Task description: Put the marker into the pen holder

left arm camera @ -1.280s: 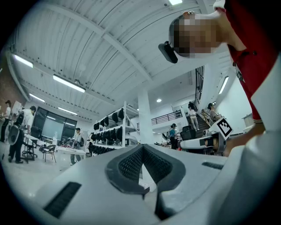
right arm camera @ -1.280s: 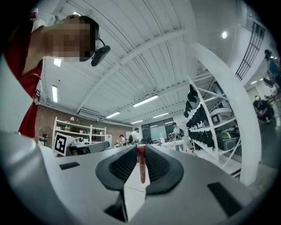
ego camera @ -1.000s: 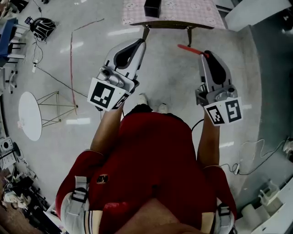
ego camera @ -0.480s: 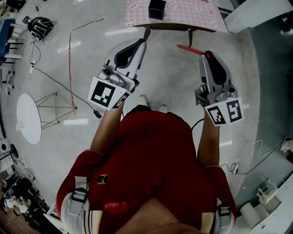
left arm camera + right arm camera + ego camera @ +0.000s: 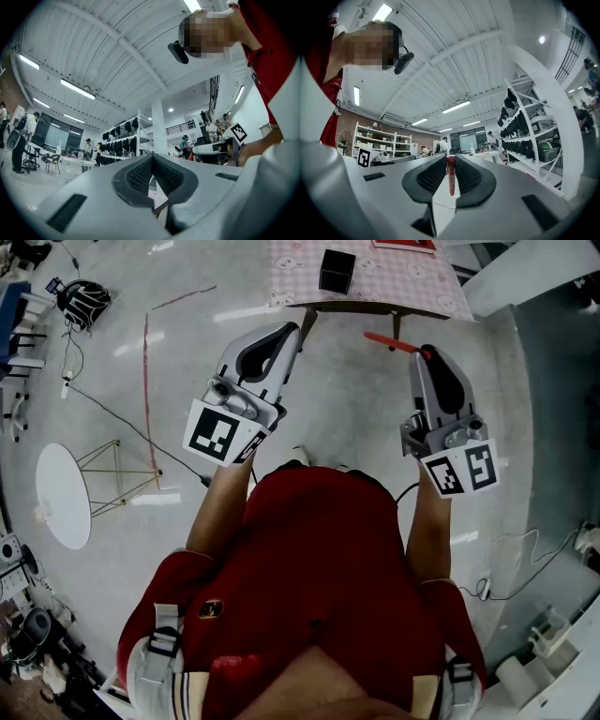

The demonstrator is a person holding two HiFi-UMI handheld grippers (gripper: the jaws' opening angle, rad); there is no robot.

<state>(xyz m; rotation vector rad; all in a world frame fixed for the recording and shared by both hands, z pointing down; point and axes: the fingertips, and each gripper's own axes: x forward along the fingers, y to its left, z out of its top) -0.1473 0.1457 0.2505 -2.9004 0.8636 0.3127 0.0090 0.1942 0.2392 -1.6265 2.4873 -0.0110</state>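
Observation:
In the head view my right gripper is shut on a red marker, which sticks out to the left of its jaws over the floor. The right gripper view shows the marker upright, pinched between the dark pads. A black square pen holder stands on a table with a pink patterned cloth, farther ahead of both grippers. My left gripper is held out to the left of the marker with nothing in it; in the left gripper view its jaws meet at the tips.
A red flat object lies on the table's far edge. The table's legs stand just ahead of the grippers. A white round stool and cables lie on the floor at the left. A white bench stands at the right.
The table and pen holder have come lower in the head view, nearer to the grippers. Both grippers keep the same pose, and the marker stays in the right one.

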